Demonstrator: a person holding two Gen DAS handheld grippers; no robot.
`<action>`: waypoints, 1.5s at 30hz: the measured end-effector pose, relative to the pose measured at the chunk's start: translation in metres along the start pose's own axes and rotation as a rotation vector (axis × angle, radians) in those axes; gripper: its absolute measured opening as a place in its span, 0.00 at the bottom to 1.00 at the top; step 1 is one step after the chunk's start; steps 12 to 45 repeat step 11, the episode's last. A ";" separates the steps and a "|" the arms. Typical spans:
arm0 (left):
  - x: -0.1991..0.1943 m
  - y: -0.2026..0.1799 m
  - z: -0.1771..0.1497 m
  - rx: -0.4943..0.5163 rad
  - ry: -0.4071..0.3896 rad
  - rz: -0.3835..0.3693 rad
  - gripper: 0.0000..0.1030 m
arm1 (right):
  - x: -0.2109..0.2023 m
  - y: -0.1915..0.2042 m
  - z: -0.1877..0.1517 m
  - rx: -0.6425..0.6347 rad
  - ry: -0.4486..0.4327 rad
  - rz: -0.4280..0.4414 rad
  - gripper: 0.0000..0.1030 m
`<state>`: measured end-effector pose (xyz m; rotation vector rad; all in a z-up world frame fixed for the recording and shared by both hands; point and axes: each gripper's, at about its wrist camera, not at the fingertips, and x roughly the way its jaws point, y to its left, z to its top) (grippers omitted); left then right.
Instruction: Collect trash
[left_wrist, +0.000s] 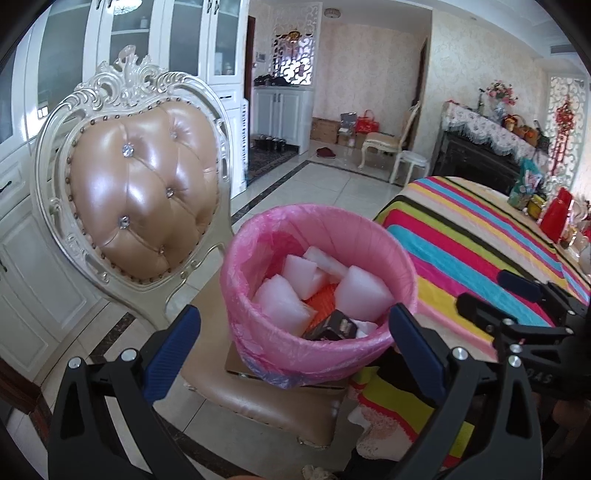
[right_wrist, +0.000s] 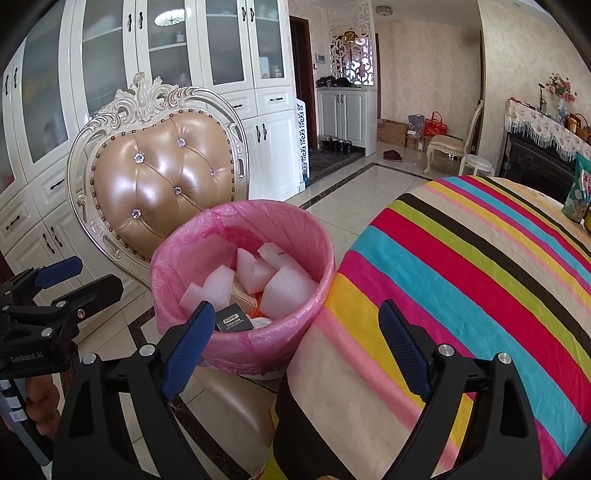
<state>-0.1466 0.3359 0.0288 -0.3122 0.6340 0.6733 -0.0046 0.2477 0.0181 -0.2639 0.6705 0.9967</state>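
A bin lined with a pink bag (left_wrist: 325, 354) stands on the seat of a tufted chair; it also shows in the right wrist view (right_wrist: 258, 339). Inside lie several white foam pieces (left_wrist: 364, 291) (right_wrist: 284, 290), a small black box (left_wrist: 332, 326) (right_wrist: 233, 317) and something orange. My left gripper (left_wrist: 295, 332) is open and empty, its fingers either side of the bin's near rim. My right gripper (right_wrist: 297, 332) is open and empty, held just right of the bin over the table edge. Each gripper shows in the other's view, the right (left_wrist: 495, 291) and the left (right_wrist: 79, 277).
The cream chair with a tan leather back (left_wrist: 144, 192) (right_wrist: 162, 177) holds the bin. A table with a striped cloth (left_wrist: 480, 258) (right_wrist: 461, 280) lies to the right, with packets and a red box (left_wrist: 556, 218) at its far end. White cabinets (right_wrist: 166, 55) line the wall.
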 end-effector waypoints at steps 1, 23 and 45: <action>0.001 -0.001 -0.001 0.004 0.003 0.003 0.96 | 0.001 -0.001 -0.001 0.003 0.004 -0.004 0.82; 0.002 0.005 0.001 -0.017 0.012 0.034 0.96 | 0.002 -0.003 -0.003 0.006 0.009 -0.005 0.82; 0.002 0.005 0.001 -0.017 0.012 0.034 0.96 | 0.002 -0.003 -0.003 0.006 0.009 -0.005 0.82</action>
